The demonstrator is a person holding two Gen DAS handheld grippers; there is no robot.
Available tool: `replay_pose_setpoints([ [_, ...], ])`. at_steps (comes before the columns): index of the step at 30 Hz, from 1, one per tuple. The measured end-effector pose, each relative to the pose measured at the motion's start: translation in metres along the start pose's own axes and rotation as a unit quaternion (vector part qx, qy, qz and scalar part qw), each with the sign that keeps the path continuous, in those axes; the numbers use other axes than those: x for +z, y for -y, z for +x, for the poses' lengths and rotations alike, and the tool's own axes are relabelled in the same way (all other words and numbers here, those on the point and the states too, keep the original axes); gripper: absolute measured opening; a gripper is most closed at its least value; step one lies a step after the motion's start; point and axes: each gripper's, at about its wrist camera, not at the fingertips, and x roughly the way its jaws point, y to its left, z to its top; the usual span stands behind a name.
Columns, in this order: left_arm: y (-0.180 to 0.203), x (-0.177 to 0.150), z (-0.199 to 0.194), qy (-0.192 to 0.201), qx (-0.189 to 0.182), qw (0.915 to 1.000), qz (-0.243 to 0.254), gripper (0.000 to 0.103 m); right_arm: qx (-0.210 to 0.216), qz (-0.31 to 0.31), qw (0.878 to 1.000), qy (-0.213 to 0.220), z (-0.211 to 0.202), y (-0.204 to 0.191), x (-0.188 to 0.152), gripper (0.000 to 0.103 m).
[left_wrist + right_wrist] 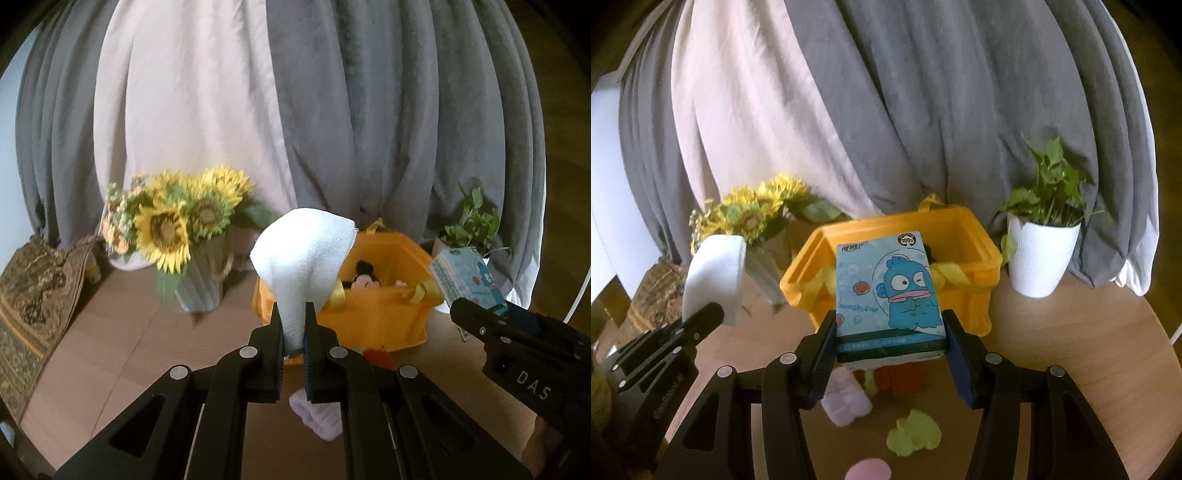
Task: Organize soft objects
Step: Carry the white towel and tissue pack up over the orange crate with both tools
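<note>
My left gripper (294,314) is shut on a white cloth (303,251) and holds it up just left of the orange fabric basket (380,314); the cloth also shows in the right wrist view (716,273). My right gripper (890,325) is shut on a blue tissue pack (886,284) with a cartoon fish, held in front of the basket (964,229). The pack also shows in the left wrist view (467,277). A plush toy (364,278) lies inside the basket.
A sunflower vase (199,284) stands left of the basket, a white potted plant (1038,258) right of it. On the wooden table (1071,343) in front lie a pink soft item (846,402), a green one (914,435), a red-orange one (905,376) and a pink disc (868,470). Curtains hang behind.
</note>
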Motion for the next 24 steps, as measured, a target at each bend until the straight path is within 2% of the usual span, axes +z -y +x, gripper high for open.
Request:
replay_pose_setpoints([
  [11,-0.003,0.035,0.017,0.035,-0.026,0.999,0.007,0.01,-0.018,0.008,0.999,0.042,0.005,-0.007,0.023,0.055],
  [24,-0.001,0.066,0.049,0.062,-0.033,0.9975,0.005,0.01,-0.024,0.005,0.997,0.078,0.026,-0.001,0.058,0.055],
])
